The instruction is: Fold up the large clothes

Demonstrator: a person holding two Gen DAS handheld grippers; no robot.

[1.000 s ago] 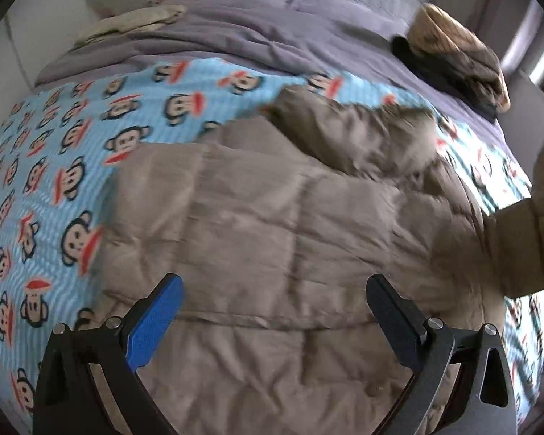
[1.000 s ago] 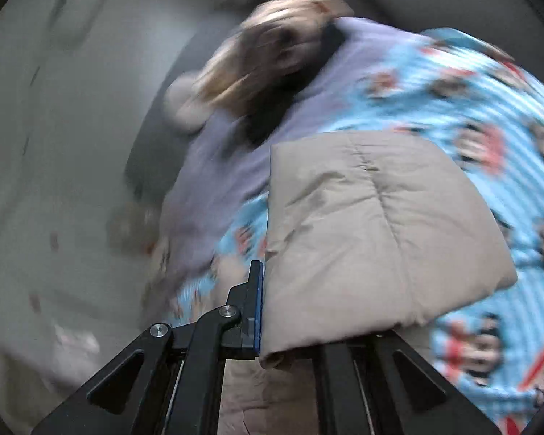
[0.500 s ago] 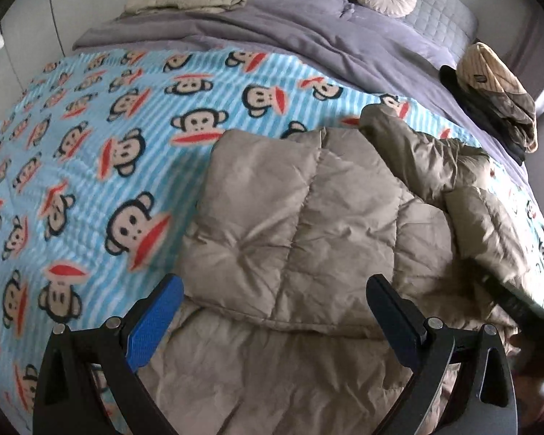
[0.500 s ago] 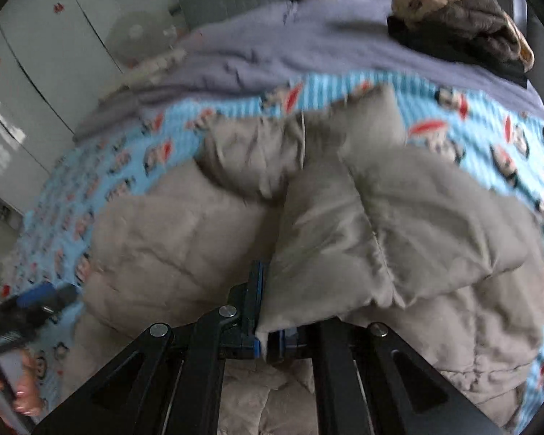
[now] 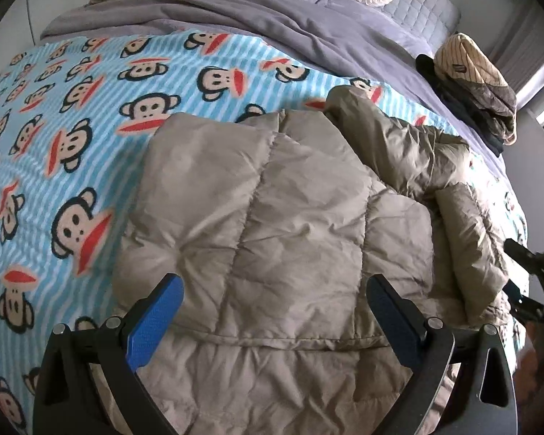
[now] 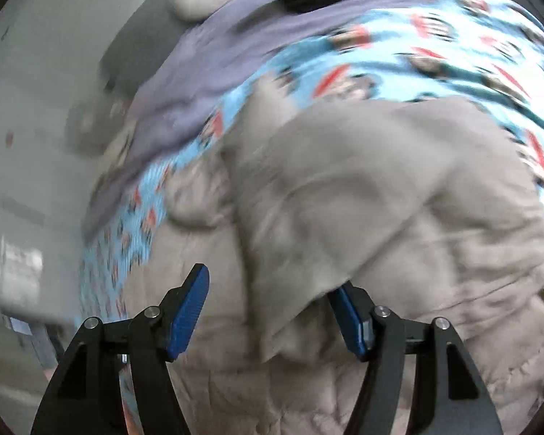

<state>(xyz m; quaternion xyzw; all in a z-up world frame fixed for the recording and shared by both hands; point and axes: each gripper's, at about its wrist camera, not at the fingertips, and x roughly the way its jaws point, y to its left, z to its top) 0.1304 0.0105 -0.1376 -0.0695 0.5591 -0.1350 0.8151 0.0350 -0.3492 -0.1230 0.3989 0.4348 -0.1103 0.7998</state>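
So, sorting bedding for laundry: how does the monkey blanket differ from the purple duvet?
The monkey blanket is striped blue with red-mouthed cartoon faces; the purple duvet is plain. The blanket lies flat under the tan puffer jacket; the duvet sits rumpled near the headboard. Both cover the bed.

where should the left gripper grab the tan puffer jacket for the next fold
Probably the near left corner of the folded upper layer of the tan puffer jacket, coming from the left over the monkey blanket. That edge sits raised and free above the lower layer, and the left gripper hangs open just before it. The right gripper is opening.
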